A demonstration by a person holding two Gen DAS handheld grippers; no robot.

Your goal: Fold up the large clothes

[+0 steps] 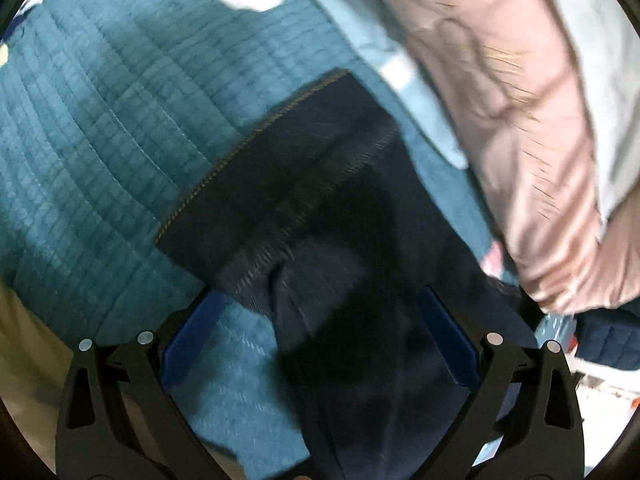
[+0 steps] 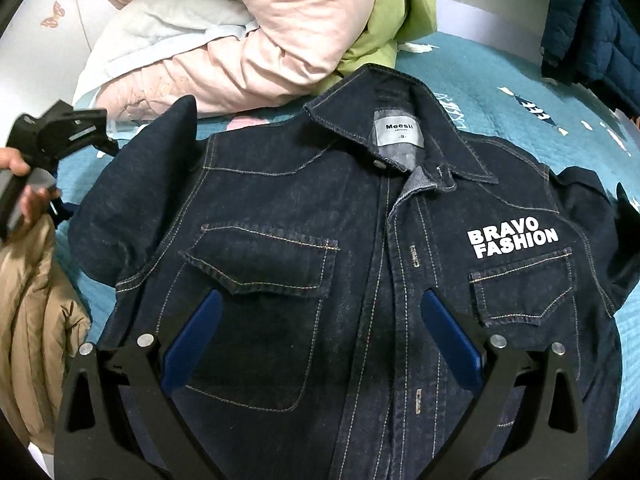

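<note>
A dark denim jacket (image 2: 320,264) lies front up on a teal quilted bedspread (image 2: 500,120), collar away from me, with white "BRAVO FASHION" lettering on its right chest. My right gripper (image 2: 320,336) is open above the jacket's front, holding nothing. My left gripper (image 1: 320,340) is open over the jacket's left sleeve (image 1: 304,200), whose cuff lies on the bedspread (image 1: 100,140). The left gripper also shows in the right wrist view (image 2: 64,132), at the far left beside the raised sleeve.
A pink padded coat (image 2: 240,48) and a green garment (image 2: 384,20) are piled beyond the jacket's collar. A tan puffer jacket (image 2: 36,320) lies at the left. A navy puffer jacket (image 2: 592,28) sits at the far right.
</note>
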